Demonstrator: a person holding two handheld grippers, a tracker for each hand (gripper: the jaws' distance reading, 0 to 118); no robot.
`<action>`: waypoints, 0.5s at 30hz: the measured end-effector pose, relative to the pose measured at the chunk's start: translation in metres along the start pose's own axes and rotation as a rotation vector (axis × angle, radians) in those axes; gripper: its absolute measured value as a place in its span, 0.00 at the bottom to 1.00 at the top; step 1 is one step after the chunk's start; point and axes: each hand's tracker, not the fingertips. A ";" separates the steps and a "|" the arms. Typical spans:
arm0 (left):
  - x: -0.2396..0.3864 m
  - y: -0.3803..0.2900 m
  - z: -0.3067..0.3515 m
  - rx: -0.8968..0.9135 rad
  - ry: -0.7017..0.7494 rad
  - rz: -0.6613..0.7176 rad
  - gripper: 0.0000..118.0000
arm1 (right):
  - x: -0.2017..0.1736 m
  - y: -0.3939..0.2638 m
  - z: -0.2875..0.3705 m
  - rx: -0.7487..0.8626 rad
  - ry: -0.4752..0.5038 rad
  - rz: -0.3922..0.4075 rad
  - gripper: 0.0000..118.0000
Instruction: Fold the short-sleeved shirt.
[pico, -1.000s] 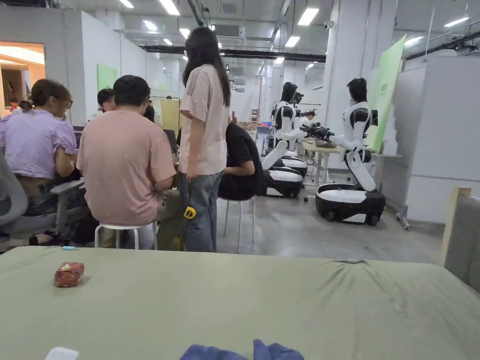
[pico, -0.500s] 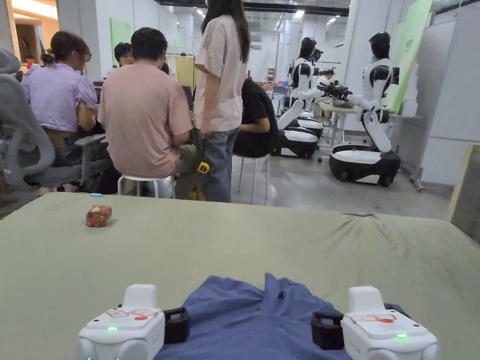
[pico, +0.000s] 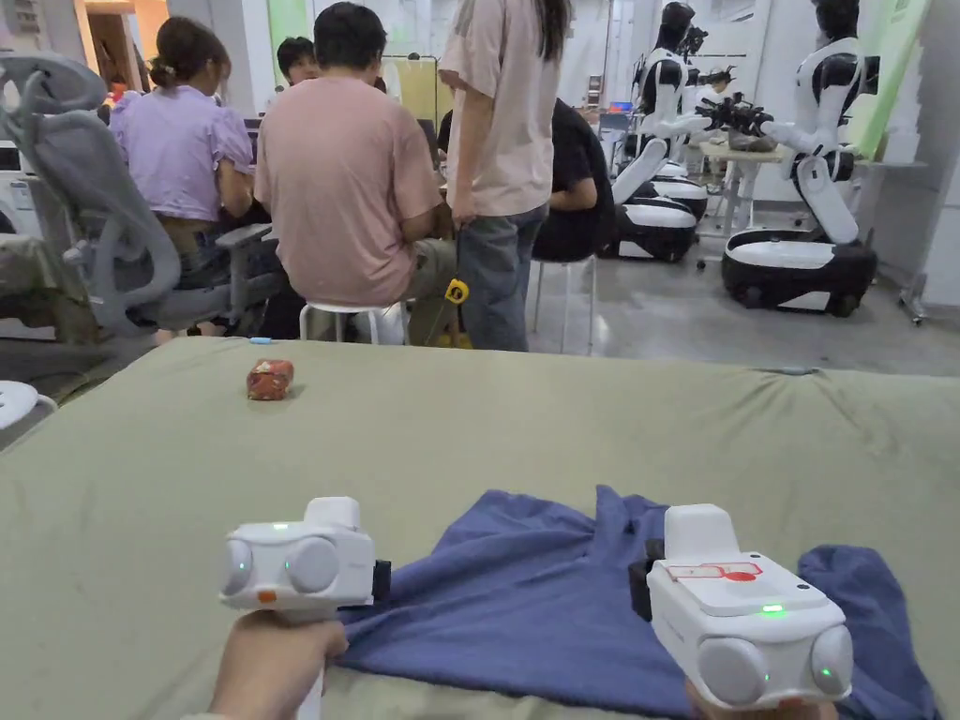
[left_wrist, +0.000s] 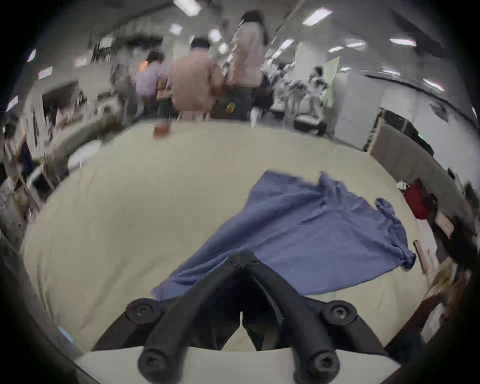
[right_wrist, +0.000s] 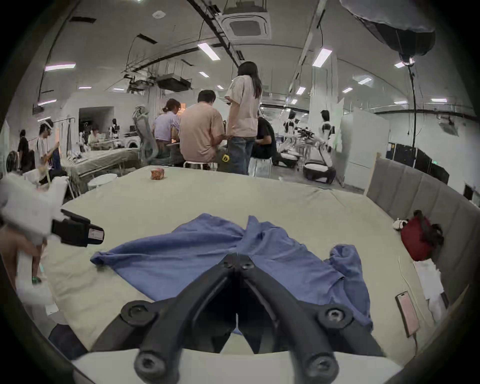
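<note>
The bed (pico: 562, 422) with its green sheet takes up most of what I see, and the big change over the last second is in my own view. The head camera has tipped down, so the near end of the bed has come in where before I saw mostly the room and the people beyond it. That brings the blue short-sleeved shirt (pico: 525, 600) properly into view. It lies rumpled but mostly spread at the near middle of the bed, with a ridge of bunched cloth at its far edge and one sleeve crumpled to the right. I cannot tell whether the shirt itself has moved. Both claws have come into view too. The left claw (pico: 380, 581) is closed tip to tip and holds nothing. In the right gripper view it hangs just beside the shirt's left corner, clear of the cloth. The right claw (pico: 640, 586) is also closed and sits over the shirt's middle. I cannot tell whether it has any cloth pinched, though nothing looks lifted. I judge the folding not yet begun, with flattening the ridge and the sleeve as the first job. A small red packet (pico: 270, 379) lies well apart, near the far edge.
</note>
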 end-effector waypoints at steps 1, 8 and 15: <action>-0.020 0.005 -0.008 -0.055 0.001 0.033 0.00 | -0.002 -0.003 0.001 -0.004 0.003 -0.002 0.00; -0.087 0.014 -0.031 -0.164 0.021 0.114 0.98 | -0.006 -0.015 -0.012 -0.058 0.018 0.011 0.00; -0.084 -0.005 -0.078 -0.294 -0.066 0.142 0.45 | 0.008 -0.027 -0.020 -0.097 -0.003 0.007 0.00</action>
